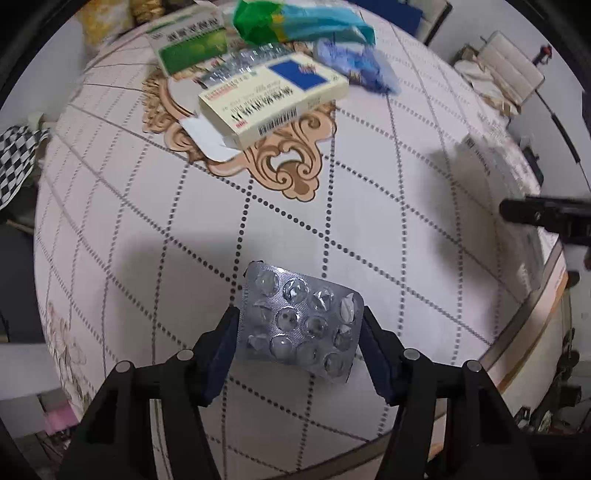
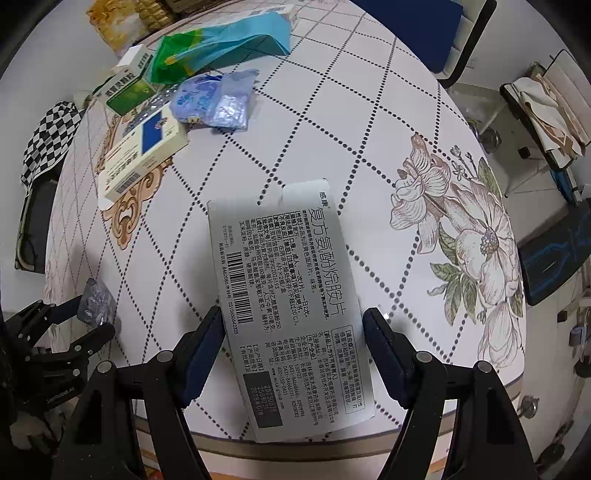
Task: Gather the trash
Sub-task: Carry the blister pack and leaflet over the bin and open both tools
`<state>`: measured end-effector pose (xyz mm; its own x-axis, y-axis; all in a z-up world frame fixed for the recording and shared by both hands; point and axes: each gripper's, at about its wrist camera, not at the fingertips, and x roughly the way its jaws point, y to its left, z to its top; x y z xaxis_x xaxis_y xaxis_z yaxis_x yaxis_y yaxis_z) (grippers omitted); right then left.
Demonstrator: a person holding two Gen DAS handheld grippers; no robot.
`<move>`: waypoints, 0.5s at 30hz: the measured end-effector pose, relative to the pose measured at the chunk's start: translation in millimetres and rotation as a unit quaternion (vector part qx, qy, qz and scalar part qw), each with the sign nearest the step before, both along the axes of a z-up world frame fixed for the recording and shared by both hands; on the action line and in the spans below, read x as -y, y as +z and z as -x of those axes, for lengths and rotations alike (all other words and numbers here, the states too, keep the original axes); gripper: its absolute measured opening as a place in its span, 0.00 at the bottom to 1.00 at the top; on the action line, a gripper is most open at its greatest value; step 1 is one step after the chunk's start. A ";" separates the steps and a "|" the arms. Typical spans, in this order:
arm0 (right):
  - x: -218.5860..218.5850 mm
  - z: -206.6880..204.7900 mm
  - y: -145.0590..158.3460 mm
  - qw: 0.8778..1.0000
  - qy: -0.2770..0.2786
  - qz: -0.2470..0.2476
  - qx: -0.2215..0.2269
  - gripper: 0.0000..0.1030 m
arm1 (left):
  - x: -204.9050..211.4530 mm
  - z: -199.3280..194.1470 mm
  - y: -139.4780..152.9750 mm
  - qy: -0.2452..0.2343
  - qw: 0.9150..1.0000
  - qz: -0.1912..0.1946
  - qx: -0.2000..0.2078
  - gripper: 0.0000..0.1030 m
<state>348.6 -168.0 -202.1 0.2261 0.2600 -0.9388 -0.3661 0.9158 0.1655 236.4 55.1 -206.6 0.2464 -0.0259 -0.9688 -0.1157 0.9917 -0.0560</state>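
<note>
While the left gripper [image 1: 300, 328] is pinching the emptied blister pack [image 1: 301, 325] by its two side edges, that foil sheet is hanging just above the counter [image 1: 147, 206], down at six o'clock in the left wrist view. It is looking feather-light and crinkly, every bubble already burst, so it is likely to buckle if squeezed harder; the edge-to-edge hold near the pack's rear half seems the sensible one, since the flat foil faces would be slippery.

Moving across, up at twelve o'clock the rest of the litter is piling together: a green medicine box [image 1: 188, 46], a white-and-blue medicine box [image 1: 273, 94] with its end flap open, a green and blue plastic bag [image 1: 295, 22], and a crumpled bluish wrapper [image 1: 354, 64]. The boxes are probably empty card, stiff along the edges and soft on the broad faces; the bag and wrapper will be limp and want a bunched pinch.

Over on the right now, the right gripper [image 2: 295, 343] is clamping the grey medicine box [image 2: 291, 302] across its width, fingers [image 2: 384, 354] pressing its long sides, the box reaching up toward twelve o'clock in the right wrist view. It is sitting slightly askew in the grip, above the counter's near edge. Judging by how it is being carried from one end, it is light, thin card that could crush, so gentle pressure on the folded edges suits it best.
</note>
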 end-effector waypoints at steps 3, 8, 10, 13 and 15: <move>5.0 16.5 6.8 1.000 0.003 -0.012 0.007 0.75 | 9.3 30.1 24.1 0.031 0.999 0.013 0.032 0.58; 23.2 73.1 10.9 0.999 -0.005 -0.049 -0.010 0.75 | 19.1 82.7 50.1 0.086 0.993 0.037 0.074 0.58; 36.5 107.4 7.3 0.997 -0.013 -0.071 -0.031 0.75 | 28.3 108.6 56.2 0.110 0.989 0.051 0.081 0.58; 56.1 159.2 -2.1 0.994 -0.018 -0.088 -0.058 0.75 | 44.4 162.8 51.8 0.138 0.984 0.074 0.082 0.58; 71.1 197.0 -12.3 0.992 -0.022 -0.095 -0.075 0.75 | 54.4 188.0 40.1 0.157 0.980 0.099 0.073 0.58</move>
